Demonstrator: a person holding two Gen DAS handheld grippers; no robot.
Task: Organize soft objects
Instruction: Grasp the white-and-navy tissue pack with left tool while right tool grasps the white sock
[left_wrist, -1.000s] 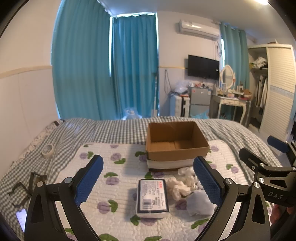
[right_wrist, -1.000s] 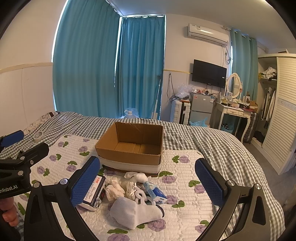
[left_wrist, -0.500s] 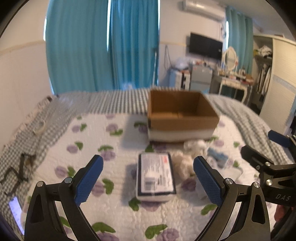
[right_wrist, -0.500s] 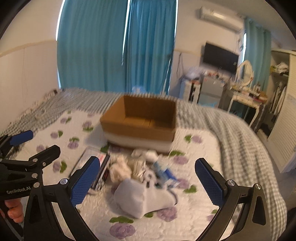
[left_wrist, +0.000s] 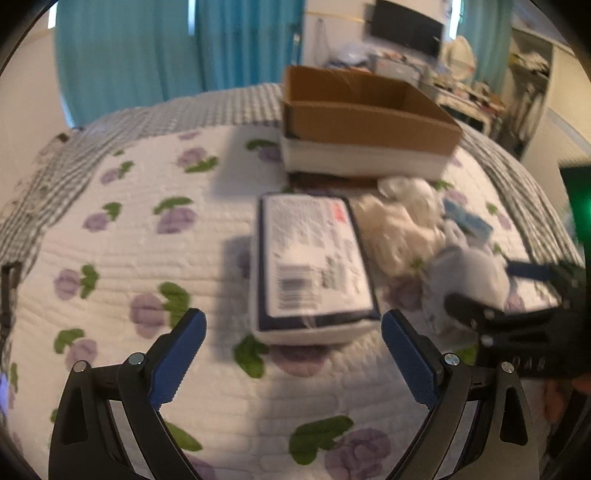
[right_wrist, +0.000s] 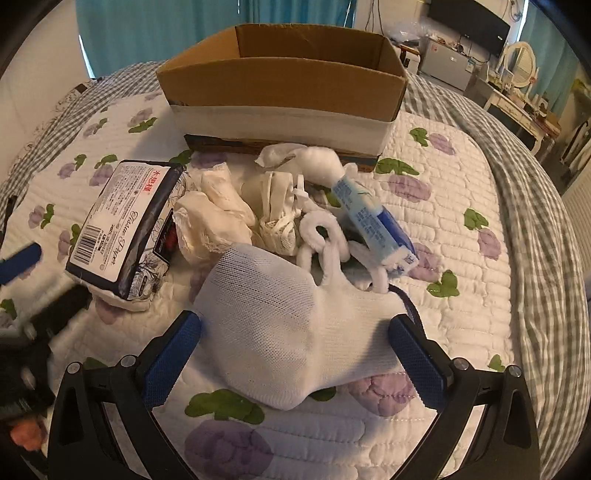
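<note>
White quilting printed with purple flowers covers the bed (right_wrist: 461, 177), and the soft things lie heaped on it just in front of a cardboard box (right_wrist: 280, 85). The right wrist view is the sharp one: the right tongs (right_wrist: 295, 332) stand wide apart, a blue pad on either side of a white sock (right_wrist: 280, 332), without clamping it. Behind the sock this view shows a cream cloth bundle (right_wrist: 210, 218), a looped white cord (right_wrist: 325, 240) and a blue-and-white tissue pouch (right_wrist: 373, 218), things which the left wrist view only smears into pale blur. The left view (heavily motion-blurred) looks instead straight down the wrapped tissue paper pack (left_wrist: 314, 266), its barcode label facing up, with the left tongs (left_wrist: 293, 350) spread apart just short of its near end, touching nothing. In the right view the same pack sits tilted at the heap's left edge.
</note>
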